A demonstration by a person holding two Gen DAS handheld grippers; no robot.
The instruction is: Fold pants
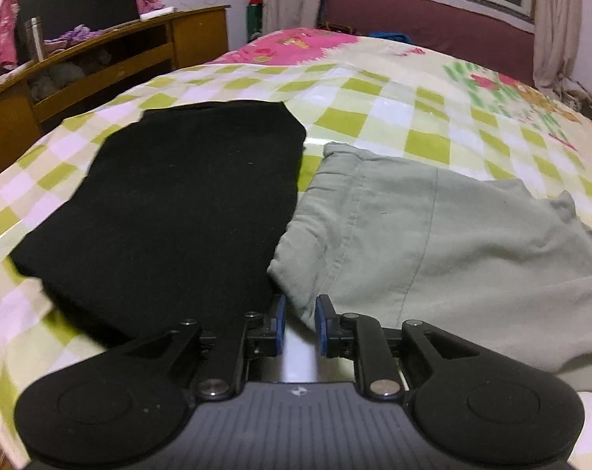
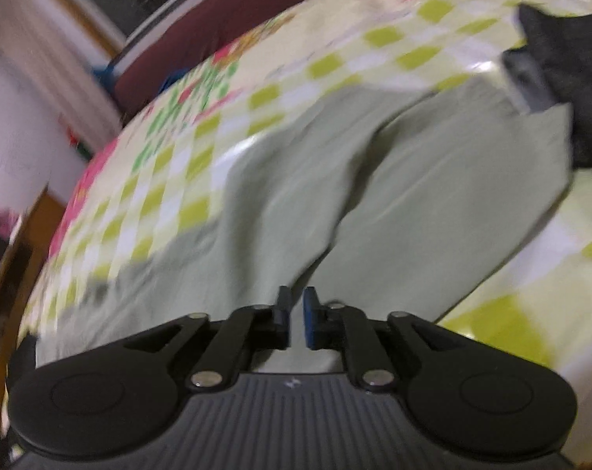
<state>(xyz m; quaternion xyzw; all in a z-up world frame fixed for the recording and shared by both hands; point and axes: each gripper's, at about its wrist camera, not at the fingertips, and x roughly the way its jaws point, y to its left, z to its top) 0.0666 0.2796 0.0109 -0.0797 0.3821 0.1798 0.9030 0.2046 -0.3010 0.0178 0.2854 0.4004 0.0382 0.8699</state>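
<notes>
The left tongs [image 1: 299,315] are hovering with their blue-padded tips a little apart, gripping nothing, right at the near corner of the green pants [image 1: 433,243]. The right tongs [image 2: 295,309] are standing slightly apart too, empty, just over the same pants [image 2: 374,196], though this view is blurring. Beyond and left of the left tongs, black pants [image 1: 178,211] are lying neatly folded on the checked bedspread [image 1: 374,109]. By my judgement one pair is done; the green pair, rumpled and only partly doubled, is awaiting folding.
</notes>
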